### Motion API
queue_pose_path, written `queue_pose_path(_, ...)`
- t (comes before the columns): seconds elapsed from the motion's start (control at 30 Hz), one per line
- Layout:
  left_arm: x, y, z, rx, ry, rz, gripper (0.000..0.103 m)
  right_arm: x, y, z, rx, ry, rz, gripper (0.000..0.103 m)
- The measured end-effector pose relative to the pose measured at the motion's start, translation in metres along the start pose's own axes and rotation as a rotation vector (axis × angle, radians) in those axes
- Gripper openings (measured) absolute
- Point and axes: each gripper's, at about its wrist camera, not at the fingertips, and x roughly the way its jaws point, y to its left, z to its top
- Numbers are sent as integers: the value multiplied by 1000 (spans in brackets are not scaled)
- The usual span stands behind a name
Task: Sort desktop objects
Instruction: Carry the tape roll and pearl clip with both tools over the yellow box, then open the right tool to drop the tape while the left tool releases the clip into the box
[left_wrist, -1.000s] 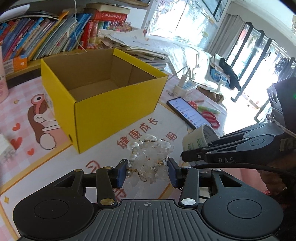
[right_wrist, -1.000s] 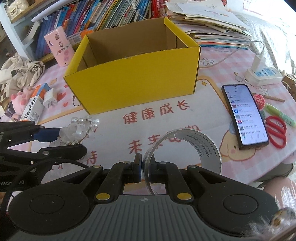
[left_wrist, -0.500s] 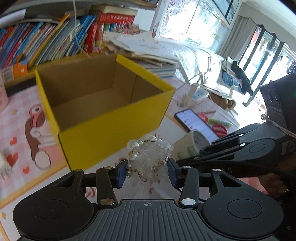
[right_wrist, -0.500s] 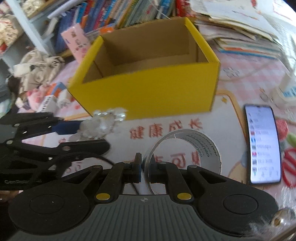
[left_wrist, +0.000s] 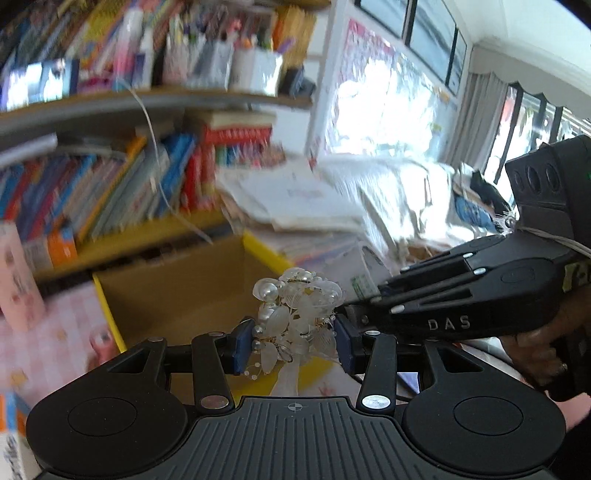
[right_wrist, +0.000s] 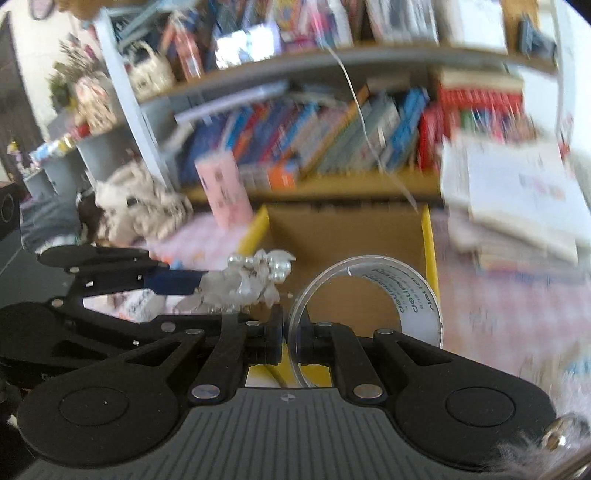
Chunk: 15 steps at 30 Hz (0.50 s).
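Observation:
My left gripper (left_wrist: 293, 341) is shut on a white pearl and petal hair ornament (left_wrist: 295, 314), held in the air over the near edge of the open yellow cardboard box (left_wrist: 177, 295). My right gripper (right_wrist: 291, 332) is shut on the rim of a clear tape roll (right_wrist: 369, 295), held just in front of the same box (right_wrist: 343, 236). In the right wrist view the left gripper (right_wrist: 207, 282) with the ornament (right_wrist: 255, 277) hangs to the left of the tape roll. The right gripper's body (left_wrist: 461, 295) fills the right of the left wrist view, a hand behind it.
Behind the box stands a shelf of books (right_wrist: 332, 140) and a stack of papers (right_wrist: 517, 199) to its right. A pink carton (right_wrist: 223, 192) stands at the box's back left. The desk has a pink checked mat (left_wrist: 55, 332). Both views are motion-blurred.
Both grippers have risen and moved toward the box, tilting up so the shelf now fills the views. The phone and scissors have dropped out of sight. Both grips are unchanged.

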Motion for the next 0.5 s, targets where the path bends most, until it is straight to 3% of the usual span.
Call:
queue_pose_path(0.23, 22, 27, 33, 38, -77, 125, 44, 45, -11, 41, -147, -23, 2, 6)
queue_pose_path(0.5, 87, 55, 12, 65, 113, 196, 43, 133, -39, 35, -213, 194, -25, 6)
